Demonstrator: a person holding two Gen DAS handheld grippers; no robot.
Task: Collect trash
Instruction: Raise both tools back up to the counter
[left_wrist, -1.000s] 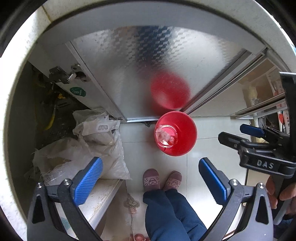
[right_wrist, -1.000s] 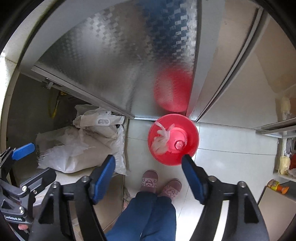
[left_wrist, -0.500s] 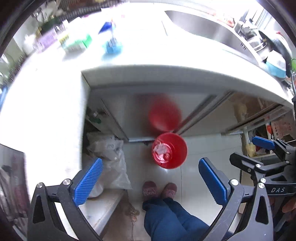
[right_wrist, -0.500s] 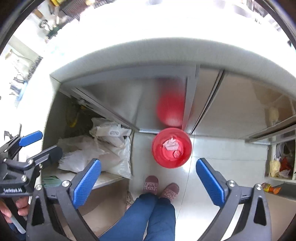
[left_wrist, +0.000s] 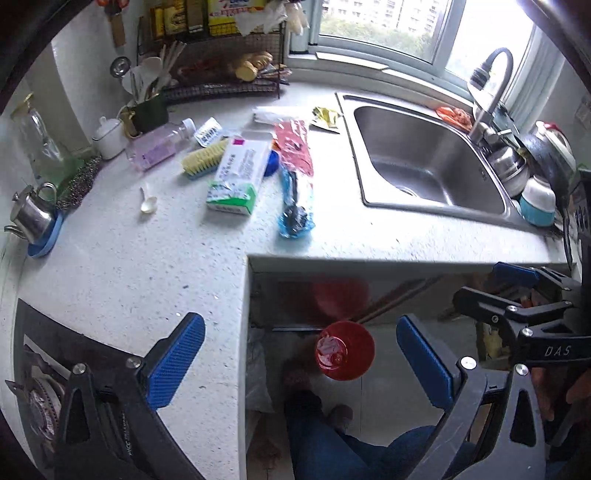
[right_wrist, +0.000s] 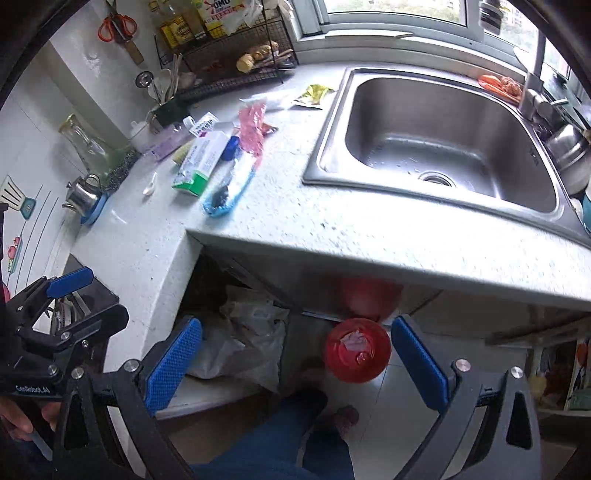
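Looks down now over the whole pale speckled desk (left_wrist: 110, 277) and the steel sink (left_wrist: 424, 166), where a second ago took in only the cabinet door and floor tiles. Reads as both hands lifted away from the floor and back up to working height.

Leaves the red trash bin (left_wrist: 345, 356) far below on the tiles, in front of the cabinet under the desk edge, beside the person's feet. Holds a crumpled white scrap (left_wrist: 328, 345) and one small piece more, so counts as a drop just made.

Shows the left tool (left_wrist: 299, 354) spread wide with nothing between its blue pads. Shows the right tool (right_wrist: 295, 354) the same: has just been opening, stands at its widest, carries nothing. Means one round of the task closed and both tools free for another.

Finds plenty still to fetch on the desk, left of the sink. Starts with a green-and-white carton (left_wrist: 240, 181) lying flat, then a blue plastic wrapper (left_wrist: 295, 206) just beside it with something dark inside, and a red wrapper (left_wrist: 293, 144) beyond that. Adds a yellow wrapper (left_wrist: 327, 116) near the sink's far corner, a clear plastic bottle (left_wrist: 159, 142) on its side, and a small plastic spoon (left_wrist: 148, 202) lying alone. Cannot tell from here which of these count as trash and which as kitchen things; probably points to the blue wrapper or the carton next, being nearest the desk edge.
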